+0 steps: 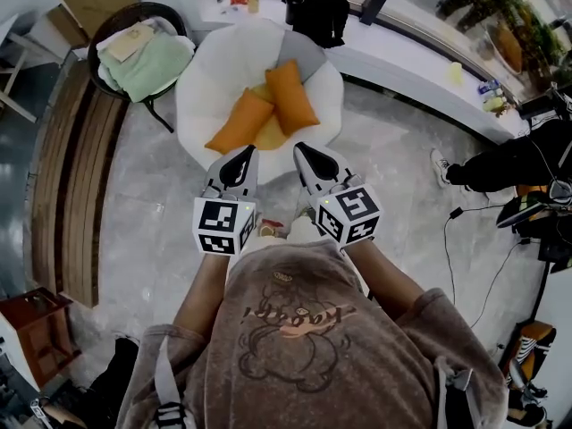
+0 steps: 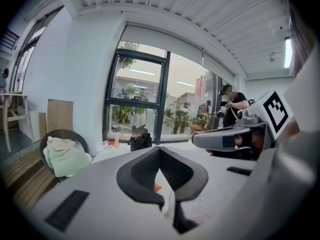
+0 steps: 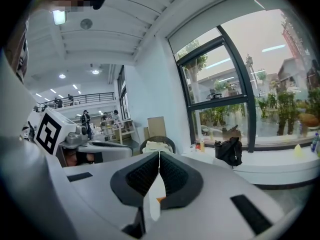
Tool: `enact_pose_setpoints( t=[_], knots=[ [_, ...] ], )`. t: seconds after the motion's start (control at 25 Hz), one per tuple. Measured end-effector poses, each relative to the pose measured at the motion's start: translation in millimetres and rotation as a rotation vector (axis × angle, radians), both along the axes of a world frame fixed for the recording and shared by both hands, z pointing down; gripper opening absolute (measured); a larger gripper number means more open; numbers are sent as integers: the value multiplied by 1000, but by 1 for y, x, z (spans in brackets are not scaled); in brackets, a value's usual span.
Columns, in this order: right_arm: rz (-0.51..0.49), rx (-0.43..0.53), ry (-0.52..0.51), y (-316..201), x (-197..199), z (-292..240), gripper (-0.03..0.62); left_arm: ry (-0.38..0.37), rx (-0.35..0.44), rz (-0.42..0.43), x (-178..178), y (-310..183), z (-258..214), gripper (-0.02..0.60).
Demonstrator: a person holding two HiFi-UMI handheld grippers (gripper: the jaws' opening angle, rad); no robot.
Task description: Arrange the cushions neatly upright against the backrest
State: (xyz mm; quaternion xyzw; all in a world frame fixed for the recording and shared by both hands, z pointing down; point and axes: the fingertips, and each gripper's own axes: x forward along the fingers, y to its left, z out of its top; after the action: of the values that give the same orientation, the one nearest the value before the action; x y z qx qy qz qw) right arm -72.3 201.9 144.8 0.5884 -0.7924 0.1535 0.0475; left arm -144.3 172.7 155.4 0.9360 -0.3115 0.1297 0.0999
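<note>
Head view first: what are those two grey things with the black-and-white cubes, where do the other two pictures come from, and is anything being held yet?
There is no robot here. A person holds a grey tool in each hand. Each tool ends in a two-fingered claw, and the marker cubes are part of the tools. The head view looks down from the person's head at the left claw and right claw, both pointing at a white chair. On its seat two orange cushions lie over a yellow one, not yet upright against the backrest. The other two pictures come from cameras riding on each claw. Both claws are shut and hold nothing.
</note>
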Motion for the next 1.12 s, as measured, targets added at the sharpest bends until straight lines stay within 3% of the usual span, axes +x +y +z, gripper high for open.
enact_pose_setpoints(
  t=[0.52,1.12],
  knots=[
    [-23,8,-3,-52,36,6,21,8,11,-23,38,-52,3,5],
    [-99,6,-18,-136,125,-2,21,8,-2,-89,129,-129,-3,5]
  ],
)
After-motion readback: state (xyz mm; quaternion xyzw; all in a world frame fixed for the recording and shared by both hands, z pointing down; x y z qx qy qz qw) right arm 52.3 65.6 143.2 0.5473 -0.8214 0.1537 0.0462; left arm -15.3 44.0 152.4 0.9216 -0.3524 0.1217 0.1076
